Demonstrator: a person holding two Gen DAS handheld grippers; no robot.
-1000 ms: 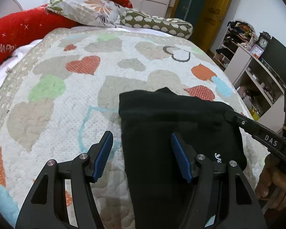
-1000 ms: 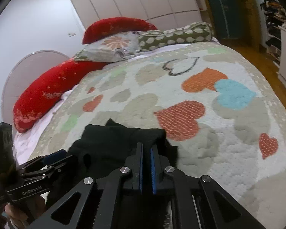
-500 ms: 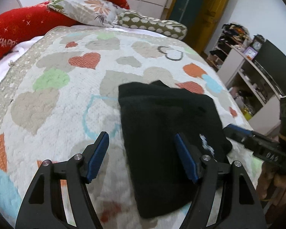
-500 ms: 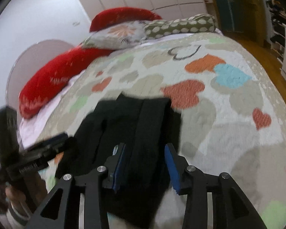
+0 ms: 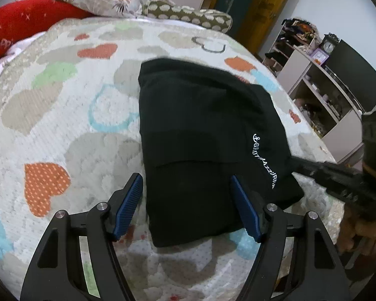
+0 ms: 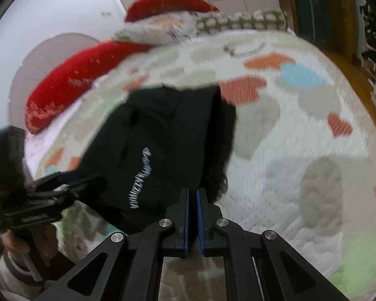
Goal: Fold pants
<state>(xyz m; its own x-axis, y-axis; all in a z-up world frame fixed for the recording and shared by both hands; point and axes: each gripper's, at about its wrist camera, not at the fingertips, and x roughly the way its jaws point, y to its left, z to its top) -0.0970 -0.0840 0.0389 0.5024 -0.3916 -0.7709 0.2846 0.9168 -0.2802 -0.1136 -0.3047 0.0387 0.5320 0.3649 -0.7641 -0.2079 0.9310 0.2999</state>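
Near the bed's [image 5: 62,115] front edge sit the black pants [image 5: 203,135], folded into a compact rectangle — the fold looks just about finished. Left gripper [image 5: 185,205] hangs over the bundle's near end, jaws spread wide after opening further, gripping nothing. Right gripper [image 6: 192,215] has just snapped closed and is empty, by the bundle's near right corner — next, probably a smoothing press or a last tuck
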